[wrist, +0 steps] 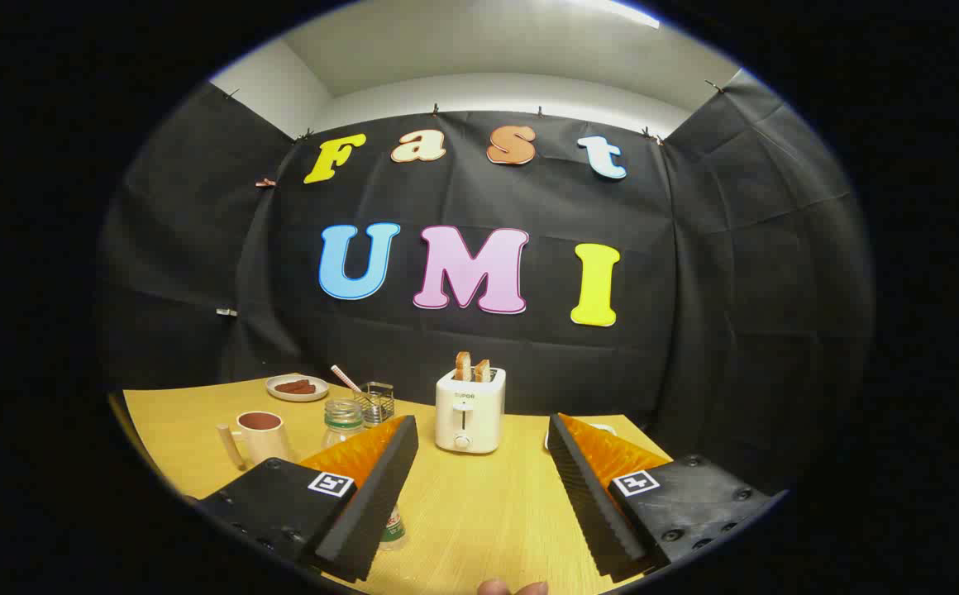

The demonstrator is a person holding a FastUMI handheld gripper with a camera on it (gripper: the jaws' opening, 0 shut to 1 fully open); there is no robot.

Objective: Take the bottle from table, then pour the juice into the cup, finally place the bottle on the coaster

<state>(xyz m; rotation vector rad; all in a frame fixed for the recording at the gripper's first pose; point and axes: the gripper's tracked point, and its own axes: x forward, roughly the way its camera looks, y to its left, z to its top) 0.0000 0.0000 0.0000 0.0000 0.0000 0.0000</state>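
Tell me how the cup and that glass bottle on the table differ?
The cup is opaque cream with a side handle; the bottle is clear glass with none. The cup stands in full sight left of the gripper, whose fingers are spread open with only bare table between them; the bottle is partly hidden behind the left finger. Both stand upright on the yellow table.

Bare table between the spread gripper fingers; toaster blocks ahead

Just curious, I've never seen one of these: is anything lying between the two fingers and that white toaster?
No. In the gripper view, only bare wooden table lies between the open gripper and the toaster.
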